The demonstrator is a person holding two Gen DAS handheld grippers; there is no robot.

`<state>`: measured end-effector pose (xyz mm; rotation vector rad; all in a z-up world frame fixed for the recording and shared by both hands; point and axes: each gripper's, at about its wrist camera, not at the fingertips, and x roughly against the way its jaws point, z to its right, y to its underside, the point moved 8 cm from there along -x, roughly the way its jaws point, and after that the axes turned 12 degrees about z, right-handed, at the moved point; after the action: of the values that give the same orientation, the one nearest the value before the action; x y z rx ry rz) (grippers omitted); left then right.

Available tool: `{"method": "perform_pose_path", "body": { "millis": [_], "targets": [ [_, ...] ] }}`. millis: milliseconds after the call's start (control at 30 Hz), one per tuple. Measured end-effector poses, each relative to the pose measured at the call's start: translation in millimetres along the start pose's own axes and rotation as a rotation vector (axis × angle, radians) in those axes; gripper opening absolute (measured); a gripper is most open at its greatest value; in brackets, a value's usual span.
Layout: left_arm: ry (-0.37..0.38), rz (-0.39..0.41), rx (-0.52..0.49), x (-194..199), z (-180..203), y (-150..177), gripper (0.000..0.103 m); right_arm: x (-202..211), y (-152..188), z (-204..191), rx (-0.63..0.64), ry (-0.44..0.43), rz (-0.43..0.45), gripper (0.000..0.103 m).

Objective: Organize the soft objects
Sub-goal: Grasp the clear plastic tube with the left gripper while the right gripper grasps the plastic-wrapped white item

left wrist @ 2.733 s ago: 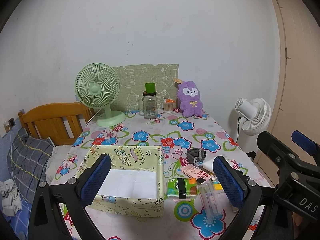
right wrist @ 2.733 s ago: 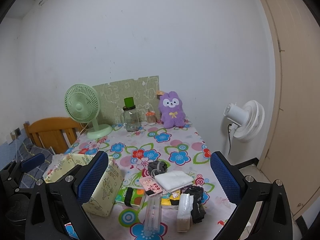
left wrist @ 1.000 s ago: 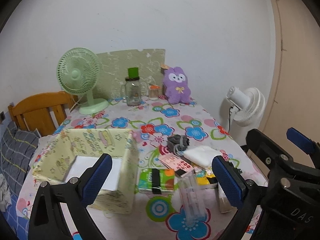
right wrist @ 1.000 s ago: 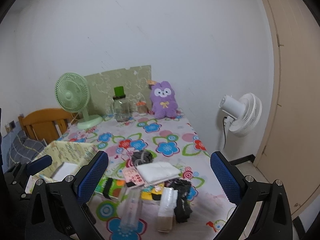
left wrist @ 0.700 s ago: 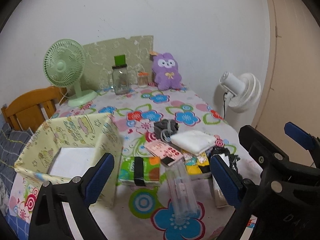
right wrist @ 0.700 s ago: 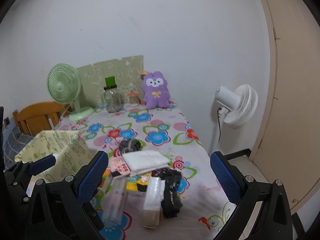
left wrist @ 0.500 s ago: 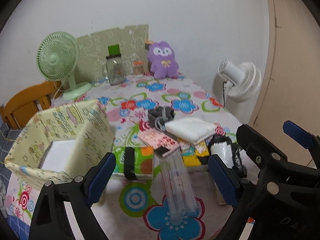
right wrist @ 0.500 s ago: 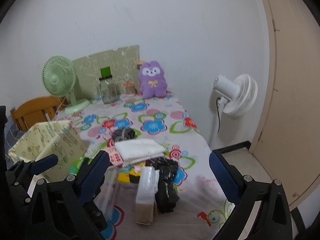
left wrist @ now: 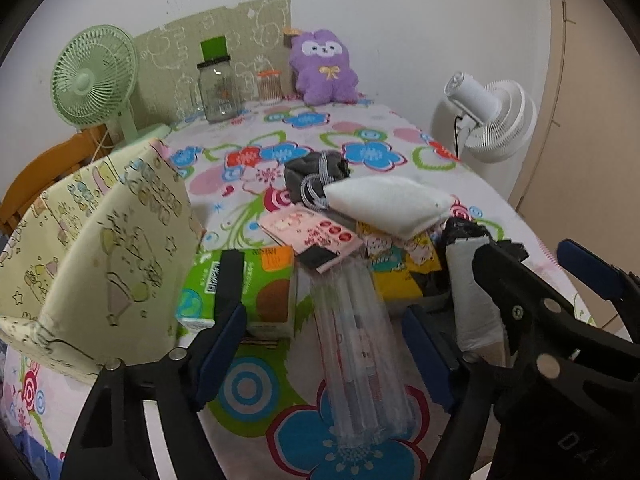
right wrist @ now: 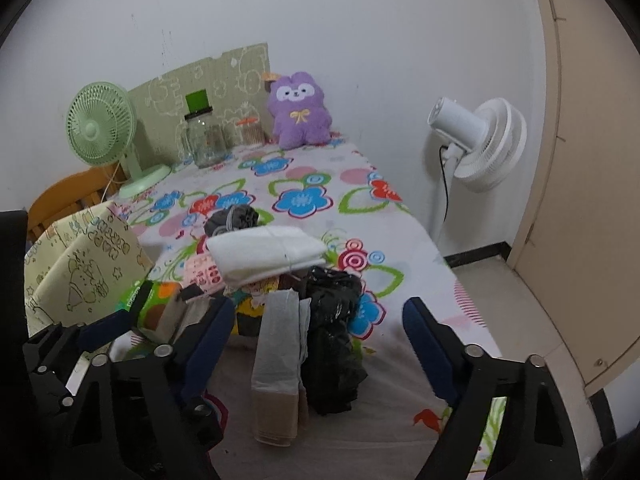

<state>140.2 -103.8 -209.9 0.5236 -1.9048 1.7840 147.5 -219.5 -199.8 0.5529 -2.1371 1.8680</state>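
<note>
A pile of small items lies at the near end of the flowered table (left wrist: 360,132). A folded white cloth (left wrist: 388,202) (right wrist: 264,256) tops it, with a grey sock roll (left wrist: 316,174) (right wrist: 232,218) behind. A black crumpled cloth (right wrist: 332,332) and a white-and-tan packet (right wrist: 280,364) lie in front. My left gripper (left wrist: 324,356) is open over a clear tube pack (left wrist: 356,348). My right gripper (right wrist: 320,348) is open around the packet and black cloth. A yellow patterned box (left wrist: 100,256) (right wrist: 80,264) stands at the left.
A green tissue pack (left wrist: 236,292), a pink card (left wrist: 312,232) and yellow packs (left wrist: 396,264) lie in the pile. A purple plush (left wrist: 324,68), glass jar (left wrist: 218,88) and green fan (left wrist: 94,80) stand at the back. A white floor fan (right wrist: 476,140) stands right of the table.
Both grippers have moved forward and down toward the pile, so the items loom larger. Both stay open. The box has shifted to the left of both views.
</note>
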Motion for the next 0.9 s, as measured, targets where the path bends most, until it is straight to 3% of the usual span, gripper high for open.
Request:
{"method": "perform_pose_path", "body": {
  "millis": [300,533,600,700,900],
  "targets": [
    [-0.008,-0.025,-0.033,-4.5,2.1,8.9,0.064,-8.3,12.2,-11.6,0.001,-0.030,-0.060,0.058],
    [-0.013,-0.033,-0.049,-6.5,0.4,13.1,0.060,-13.6,19.7,-17.3,0.009,-0.030,-0.096,0.044],
    [-0.031,-0.032,-0.046,-6.3,-3.0,12.7,0.048,-14.7,19.5,-16.9,0.023,-0.010,-0.096,0.038],
    [-0.020,-0.026,-0.025,-5.9,-6.4,10.5,0.036,-14.3,17.6,-16.5,0.019,-0.009,-0.090,0.031],
    [0.016,-0.018,-0.012,-1.6,-5.8,7.1,0.020,-11.2,11.5,-19.1,0.028,-0.006,-0.075,0.023]
  ]
}}
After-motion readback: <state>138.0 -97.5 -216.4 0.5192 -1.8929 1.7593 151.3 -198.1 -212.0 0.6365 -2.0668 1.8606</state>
